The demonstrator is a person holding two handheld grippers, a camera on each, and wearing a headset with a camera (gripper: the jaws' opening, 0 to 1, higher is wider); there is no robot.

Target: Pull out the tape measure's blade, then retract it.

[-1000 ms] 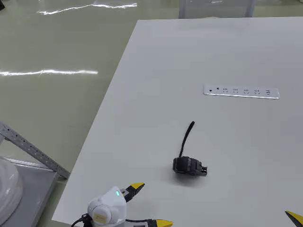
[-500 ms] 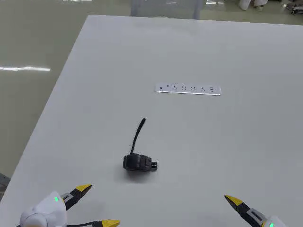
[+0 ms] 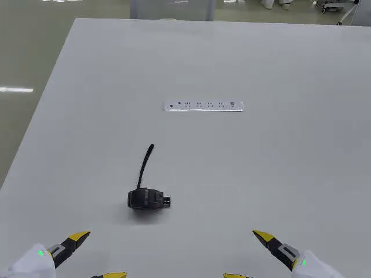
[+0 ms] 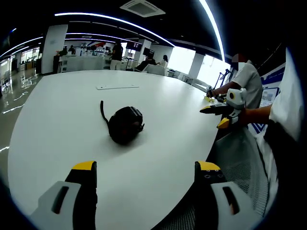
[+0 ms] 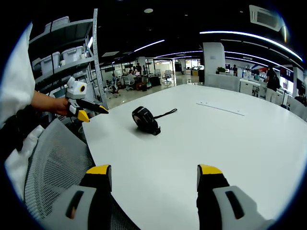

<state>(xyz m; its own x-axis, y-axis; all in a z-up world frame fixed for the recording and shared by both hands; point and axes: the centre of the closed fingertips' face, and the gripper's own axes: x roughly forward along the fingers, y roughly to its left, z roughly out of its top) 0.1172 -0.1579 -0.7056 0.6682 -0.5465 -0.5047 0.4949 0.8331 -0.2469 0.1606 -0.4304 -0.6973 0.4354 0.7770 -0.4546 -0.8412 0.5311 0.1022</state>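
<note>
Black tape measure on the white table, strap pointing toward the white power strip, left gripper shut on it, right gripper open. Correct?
No. The left gripper is open, its yellow-tipped fingers spread and short of the black tape measure, per the left gripper view. The rest holds: it lies on the white table, black strap toward the white power strip, right gripper open.

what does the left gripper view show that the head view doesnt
The left gripper view adds the ceiling light strips, a mesh chair, people at far desks, and the hand holding the right gripper. The head view adds a top-down look at the power strip, with its row of sockets readable. Both share the white table, the black tape measure with its strap and the blade not pulled out, and the left gripper, fingers apart.
</note>
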